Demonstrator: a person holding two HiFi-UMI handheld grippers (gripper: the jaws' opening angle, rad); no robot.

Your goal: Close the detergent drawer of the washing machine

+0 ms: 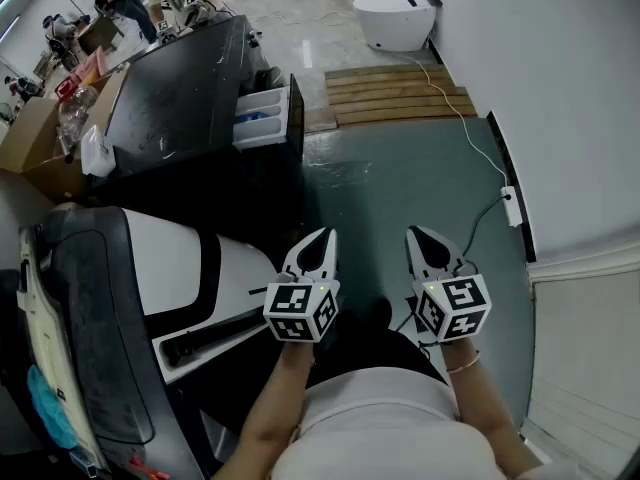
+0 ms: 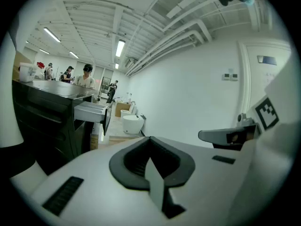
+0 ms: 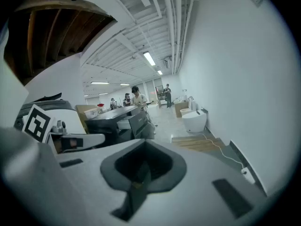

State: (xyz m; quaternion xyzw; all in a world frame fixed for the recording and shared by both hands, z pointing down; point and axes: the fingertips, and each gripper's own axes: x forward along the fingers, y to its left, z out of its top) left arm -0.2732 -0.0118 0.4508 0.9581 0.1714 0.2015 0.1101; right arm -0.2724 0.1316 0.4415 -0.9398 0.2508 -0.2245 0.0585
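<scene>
White drawer (image 1: 262,116) open, well beyond left claw (image 1: 322,236)

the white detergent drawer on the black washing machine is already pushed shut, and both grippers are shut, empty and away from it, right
No: the white detergent drawer stands pulled out of the black washing machine, as the head view shows. The left gripper and right gripper are indeed shut, empty and away from it.

Readable text: none in any view
Left gripper (image 1: 325,236) cube: black-and-white square markers, no letters or digits
Right gripper (image 1: 415,235) cube: markers of the same kind
Washing machine (image 1: 180,98), detergent drawer (image 1: 262,118): no print legible
</scene>
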